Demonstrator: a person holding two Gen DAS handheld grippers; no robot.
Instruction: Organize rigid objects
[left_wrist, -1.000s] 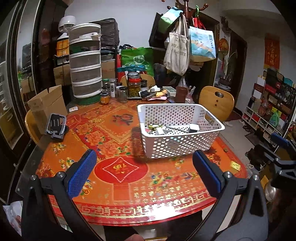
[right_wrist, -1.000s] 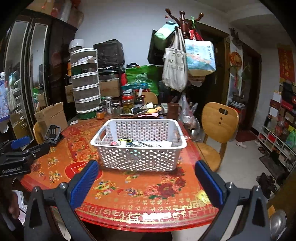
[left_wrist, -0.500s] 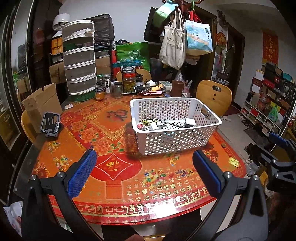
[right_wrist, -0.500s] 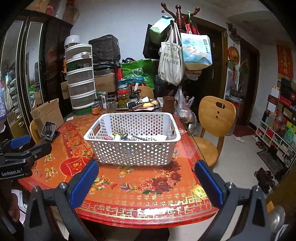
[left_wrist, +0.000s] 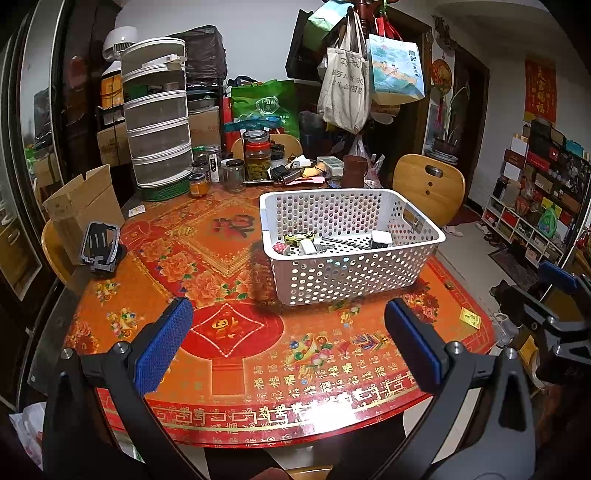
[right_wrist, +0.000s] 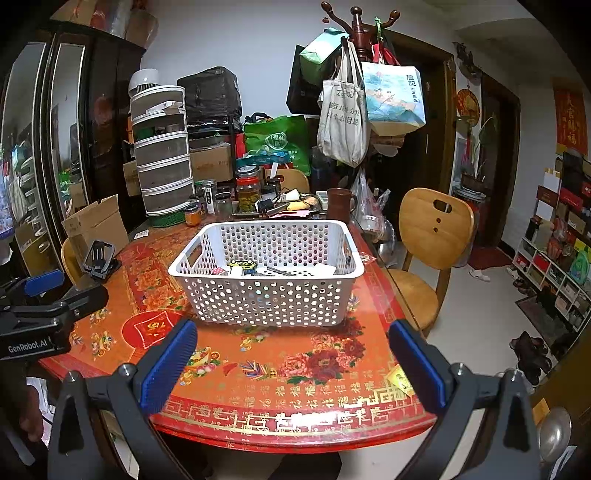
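A white perforated basket (left_wrist: 424, 225) (right_wrist: 266, 299) stands on the round red table (left_wrist: 236, 354) (right_wrist: 295, 373). It holds several small items: a yellow toy car (left_wrist: 297, 237) (right_wrist: 242, 264), a white block (left_wrist: 381, 238) and a metal tool (left_wrist: 347, 242). My left gripper (left_wrist: 288, 341) is open and empty, above the table's near edge, short of the basket. My right gripper (right_wrist: 291, 363) is open and empty, also back from the basket. Each gripper shows in the other's view, the right one (left_wrist: 554, 314) and the left one (right_wrist: 37, 306).
A black phone stand (left_wrist: 100, 248) sits at the table's left edge beside a cardboard box (left_wrist: 83, 206). Jars (left_wrist: 256, 155), a stacked drawer tower (left_wrist: 157, 122) and a brown mug (left_wrist: 352, 171) crowd the far side. A wooden chair (right_wrist: 434, 236) stands right. A yellow tag (left_wrist: 469, 318) lies near the right rim.
Both grippers have pulled back and risen a little from the table, so the basket looks smaller and further off. Both stay open and empty.
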